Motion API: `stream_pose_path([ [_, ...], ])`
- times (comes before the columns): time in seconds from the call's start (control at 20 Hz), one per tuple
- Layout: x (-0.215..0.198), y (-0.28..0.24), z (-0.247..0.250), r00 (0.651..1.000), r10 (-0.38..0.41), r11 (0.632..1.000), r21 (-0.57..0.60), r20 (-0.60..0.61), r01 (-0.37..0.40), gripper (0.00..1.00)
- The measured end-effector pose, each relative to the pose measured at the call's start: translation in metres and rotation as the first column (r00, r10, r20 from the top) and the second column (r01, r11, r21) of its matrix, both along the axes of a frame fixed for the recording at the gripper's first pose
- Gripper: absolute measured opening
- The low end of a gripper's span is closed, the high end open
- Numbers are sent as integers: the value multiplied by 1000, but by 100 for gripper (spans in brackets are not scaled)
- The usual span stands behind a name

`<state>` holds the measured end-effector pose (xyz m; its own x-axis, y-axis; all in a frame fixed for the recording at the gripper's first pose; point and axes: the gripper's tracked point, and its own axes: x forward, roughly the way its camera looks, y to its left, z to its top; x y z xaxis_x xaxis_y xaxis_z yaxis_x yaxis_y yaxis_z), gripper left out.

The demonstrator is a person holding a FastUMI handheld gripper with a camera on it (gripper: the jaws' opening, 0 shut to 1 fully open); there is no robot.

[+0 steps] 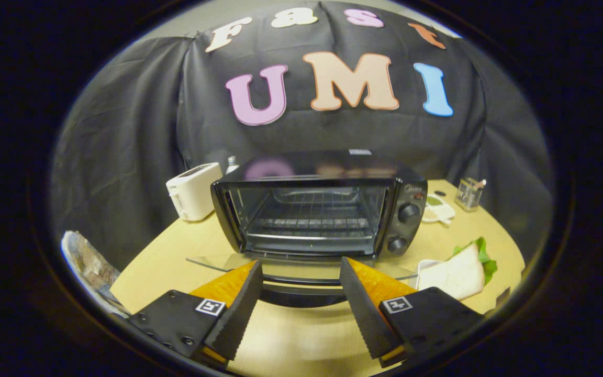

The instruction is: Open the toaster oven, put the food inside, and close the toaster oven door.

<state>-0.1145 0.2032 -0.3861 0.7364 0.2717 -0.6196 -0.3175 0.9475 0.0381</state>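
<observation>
The black toaster oven (317, 209) stands on the round wooden table (176, 251) just ahead of my fingers. Its glass door (218, 262) is folded down flat toward me, and the wire rack (309, 220) inside is in plain sight. The door's dark handle (301, 296) lies across the gap between my fingers. My gripper (300, 264) is open, fingers wide apart, hovering over the door's front edge and pressing on nothing. The food, a sandwich (456, 275) with green lettuce, sits on a white plate beside my right finger.
A white pop-up toaster (194, 191) stands left of the oven with a small bottle (232, 163) behind it. Right of the oven are a small dish (437, 209) and a clear glass holder (469, 193). A patterned object (89, 264) lies beyond the table's left edge.
</observation>
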Motion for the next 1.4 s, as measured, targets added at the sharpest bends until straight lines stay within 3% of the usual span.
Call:
stream_pose_path([
  [0.2, -3, -7, -34, 988, -31, 999, 26, -153, 36, 91],
  [0.75, -20, -18, -86, 970, 36, 991, -116, -239, -66, 90],
  [0.9, -19, -17, -88, 978, 77, 984, -146, -194, -106, 90],
  [1.4, -11, -17, -91, 986, 86, 987, -120, -143, -103, 90],
])
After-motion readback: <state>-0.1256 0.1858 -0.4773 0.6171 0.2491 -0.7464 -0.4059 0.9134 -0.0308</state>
